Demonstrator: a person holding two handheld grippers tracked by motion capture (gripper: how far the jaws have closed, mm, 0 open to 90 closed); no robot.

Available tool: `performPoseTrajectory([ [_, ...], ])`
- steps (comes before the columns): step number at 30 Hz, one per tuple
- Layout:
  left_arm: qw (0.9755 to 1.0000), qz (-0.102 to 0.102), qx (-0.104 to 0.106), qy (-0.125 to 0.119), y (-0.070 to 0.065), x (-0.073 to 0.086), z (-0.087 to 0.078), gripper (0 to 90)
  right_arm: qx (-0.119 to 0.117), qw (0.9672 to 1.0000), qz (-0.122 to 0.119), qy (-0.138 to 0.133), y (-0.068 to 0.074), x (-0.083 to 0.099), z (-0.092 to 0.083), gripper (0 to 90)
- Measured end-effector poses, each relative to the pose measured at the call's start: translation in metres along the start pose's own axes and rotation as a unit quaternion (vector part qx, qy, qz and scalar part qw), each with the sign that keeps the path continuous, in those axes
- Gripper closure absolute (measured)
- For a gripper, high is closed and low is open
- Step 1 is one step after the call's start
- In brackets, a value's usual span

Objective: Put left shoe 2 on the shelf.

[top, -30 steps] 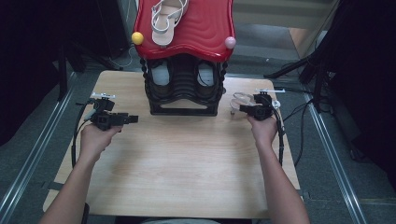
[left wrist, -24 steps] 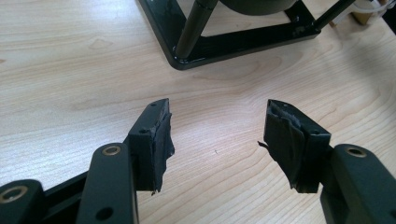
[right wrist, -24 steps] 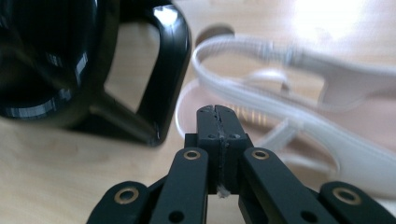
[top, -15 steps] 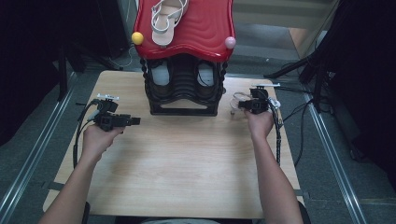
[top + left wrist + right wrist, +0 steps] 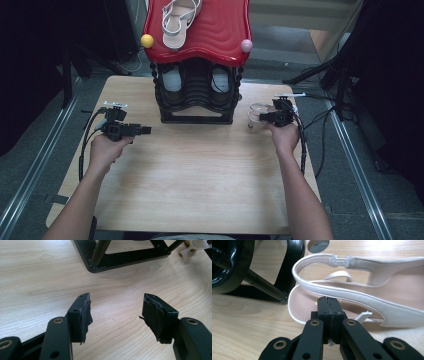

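Sandal (image 5: 176, 20) on the red rack top (image 5: 210, 35) is cut off by the upper edge of the high view; its front part is lost. Two shoes (image 5: 172, 80) in the lower tier are half hidden under the red top, type not readable. The pale sandal (image 5: 362, 297) by the right gripper (image 5: 328, 302) is cut off at the right edge of the right gripper view; in the high view it is too small to make out. Whether the closed jaws pinch a strap cannot be told. A white object (image 5: 197, 245) is clipped by the top corner of the left gripper view, unidentifiable. The rack base (image 5: 120, 257) is cropped there too.
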State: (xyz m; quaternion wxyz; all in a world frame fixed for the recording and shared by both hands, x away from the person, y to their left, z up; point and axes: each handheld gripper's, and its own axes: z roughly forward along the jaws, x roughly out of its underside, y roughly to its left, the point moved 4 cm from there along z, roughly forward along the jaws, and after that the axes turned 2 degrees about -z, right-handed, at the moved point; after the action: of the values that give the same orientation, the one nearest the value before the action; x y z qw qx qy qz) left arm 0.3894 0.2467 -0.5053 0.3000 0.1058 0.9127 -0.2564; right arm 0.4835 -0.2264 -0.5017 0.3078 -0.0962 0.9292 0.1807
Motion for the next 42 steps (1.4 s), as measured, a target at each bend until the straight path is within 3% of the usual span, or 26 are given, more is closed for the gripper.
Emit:
performPoseTrajectory([
  [21,1.0,-0.001,-0.006,0.005,0.003,0.0,0.005,40.0,0.01,0.9999,0.0,0.012,-0.027,0.027,-0.031,90.0],
  [33,0.9999,-0.002,-0.005,0.011,0.005,0.0,0.012,39.9,0.015,0.9996,0.02,0.011,-0.051,0.036,-0.045,90.0],
  [37,0.9999,0.001,-0.003,0.015,0.003,0.0,0.014,39.9,0.008,0.9997,0.017,0.014,-0.048,0.034,-0.047,90.0],
  [42,0.9998,0.004,-0.004,0.018,0.002,0.0,0.017,39.9,-0.003,1.0,0.009,-0.002,-0.032,0.022,-0.06,90.0],
])
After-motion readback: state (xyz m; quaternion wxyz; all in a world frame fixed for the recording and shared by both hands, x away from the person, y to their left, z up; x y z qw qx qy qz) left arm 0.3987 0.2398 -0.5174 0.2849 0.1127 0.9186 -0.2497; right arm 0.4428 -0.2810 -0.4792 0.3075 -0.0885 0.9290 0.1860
